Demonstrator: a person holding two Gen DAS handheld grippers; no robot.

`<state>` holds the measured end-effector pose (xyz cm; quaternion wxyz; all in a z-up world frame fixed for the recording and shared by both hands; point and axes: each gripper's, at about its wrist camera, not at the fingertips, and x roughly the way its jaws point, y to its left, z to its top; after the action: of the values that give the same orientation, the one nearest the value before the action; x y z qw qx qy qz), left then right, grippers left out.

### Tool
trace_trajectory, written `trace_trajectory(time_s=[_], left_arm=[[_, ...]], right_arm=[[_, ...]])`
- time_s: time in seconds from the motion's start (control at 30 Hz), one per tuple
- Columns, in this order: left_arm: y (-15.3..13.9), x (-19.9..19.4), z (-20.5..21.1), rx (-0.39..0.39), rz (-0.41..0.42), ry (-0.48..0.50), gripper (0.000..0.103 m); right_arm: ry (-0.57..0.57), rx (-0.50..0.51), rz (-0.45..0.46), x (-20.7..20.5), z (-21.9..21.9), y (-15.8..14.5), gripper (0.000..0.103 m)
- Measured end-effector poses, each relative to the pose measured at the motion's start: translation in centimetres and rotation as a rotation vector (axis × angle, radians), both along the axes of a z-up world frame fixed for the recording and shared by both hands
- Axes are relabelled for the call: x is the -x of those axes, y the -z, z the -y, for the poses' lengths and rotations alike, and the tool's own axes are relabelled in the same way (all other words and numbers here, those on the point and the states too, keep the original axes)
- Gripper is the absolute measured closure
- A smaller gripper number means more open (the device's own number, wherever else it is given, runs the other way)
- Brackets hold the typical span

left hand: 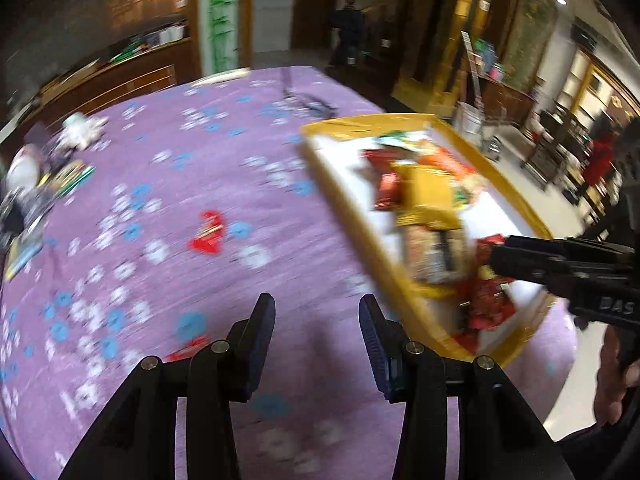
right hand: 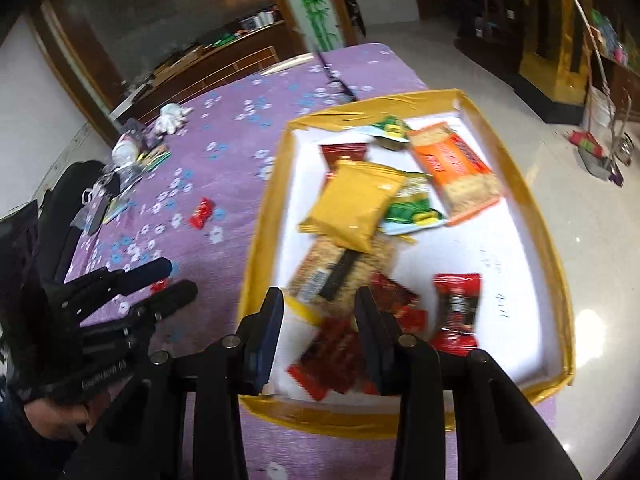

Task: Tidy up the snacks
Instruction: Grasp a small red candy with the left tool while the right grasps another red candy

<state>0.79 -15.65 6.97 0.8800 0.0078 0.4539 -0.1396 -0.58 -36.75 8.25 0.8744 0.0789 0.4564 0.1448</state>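
A yellow-rimmed box [right hand: 264,216] with a white floor sits at the table's right edge and holds several snack packs, among them a yellow bag [right hand: 356,204], an orange cracker pack [right hand: 452,168] and red candies [right hand: 456,308]. My right gripper [right hand: 316,304] is open and empty above the box's near end. My left gripper [left hand: 316,316] is open and empty above the purple cloth, left of the box [left hand: 344,208]. A loose red candy [left hand: 208,232] lies on the cloth ahead of it, also in the right wrist view [right hand: 202,212]. Another red wrapper [left hand: 188,354] lies just by the left finger.
The purple flowered tablecloth [left hand: 180,184] covers the table. Clutter of small packets and a white object [left hand: 80,130] lies at the far left. A dark cable [left hand: 308,102] lies at the far side. The box overhangs near the table's right edge, with tiled floor [right hand: 580,220] beyond.
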Motion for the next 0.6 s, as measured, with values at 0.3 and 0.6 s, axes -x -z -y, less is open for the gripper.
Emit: trace_trajectory(time_s=[0.3,0.6], left_arm=[[3.7,0.5,-7.6,-0.032,-0.092,-0.178,0.058],[5.4,-1.1,-6.3,-0.044,-0.126,-0.164,0.063]], right_arm=[[-0.086,0.026,0.004,0.7,-3.2,0.2,0.067],[-0.077,0.034,0.002,1.1,-3.0,0.4,0.067]])
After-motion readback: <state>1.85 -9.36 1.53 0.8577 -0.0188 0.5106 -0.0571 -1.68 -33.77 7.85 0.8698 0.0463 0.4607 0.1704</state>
